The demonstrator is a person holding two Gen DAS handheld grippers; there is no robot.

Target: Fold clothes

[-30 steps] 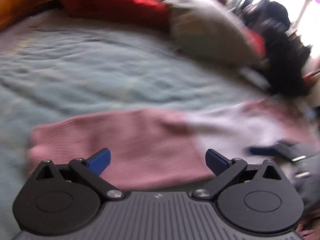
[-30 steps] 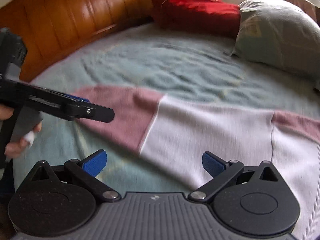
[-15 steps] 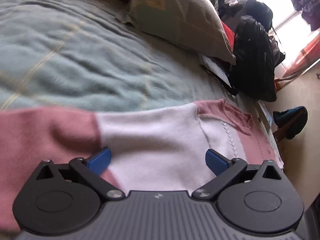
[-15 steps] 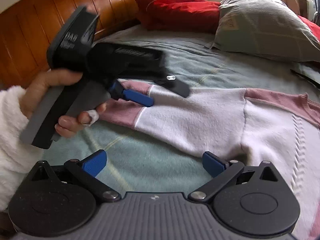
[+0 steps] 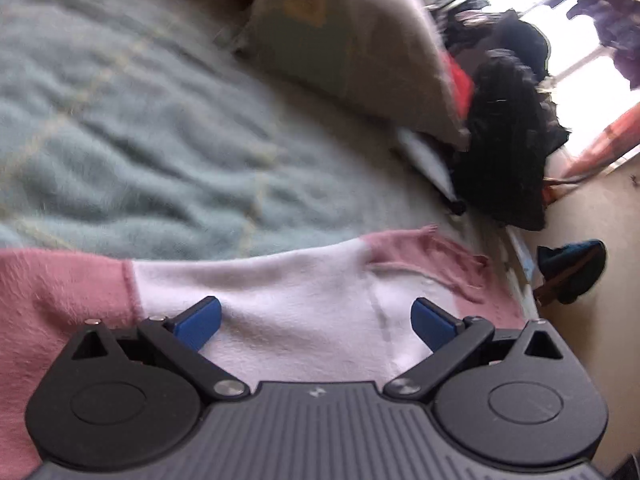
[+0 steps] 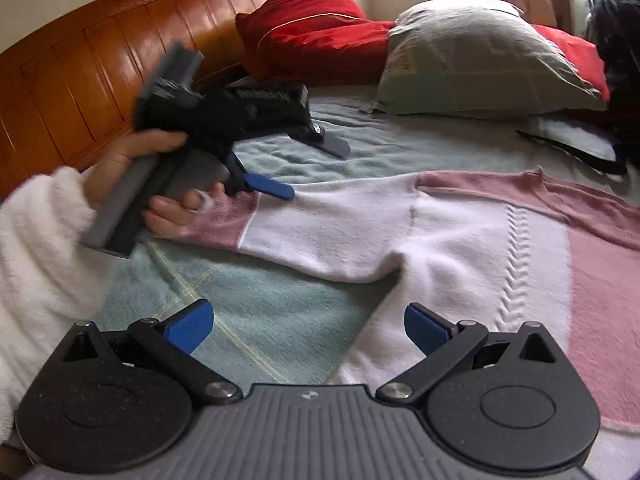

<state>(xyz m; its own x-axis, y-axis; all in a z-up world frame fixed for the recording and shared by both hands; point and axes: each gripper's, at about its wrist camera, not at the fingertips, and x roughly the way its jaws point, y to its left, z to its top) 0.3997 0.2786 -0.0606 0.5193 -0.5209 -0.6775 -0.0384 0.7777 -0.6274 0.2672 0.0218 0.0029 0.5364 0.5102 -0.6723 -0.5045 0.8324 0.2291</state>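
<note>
Since the earlier frames the left claw (image 5: pixel 316 320) has swung along the sleeve toward the body of the sweater (image 5: pixel 288 304), and the right claw (image 6: pixel 308 326) has drawn nearer the armpit fold.

Left claw: jaws spread wide, holding nothing; both blue pads (image 5: pixel 198 322) hang over the white part of the sleeve. Whether they touch it cannot be told. The pink cuff lies to its left, the pink collar ahead to its right.

Right claw: jaws spread wide, empty. Its left pad is over the blue-green blanket (image 6: pixel 256 312), its right pad over the sweater's white body.

Surroundings: the sweater lies spread flat on the blanket. Beyond it sit a grey pillow (image 6: pixel 480 60) and a red pillow (image 6: pixel 312 28) against the wooden headboard (image 6: pixel 80 80). A black bag (image 5: pixel 508 140) stands ahead and right of the left claw. Nothing blocks either claw.
</note>
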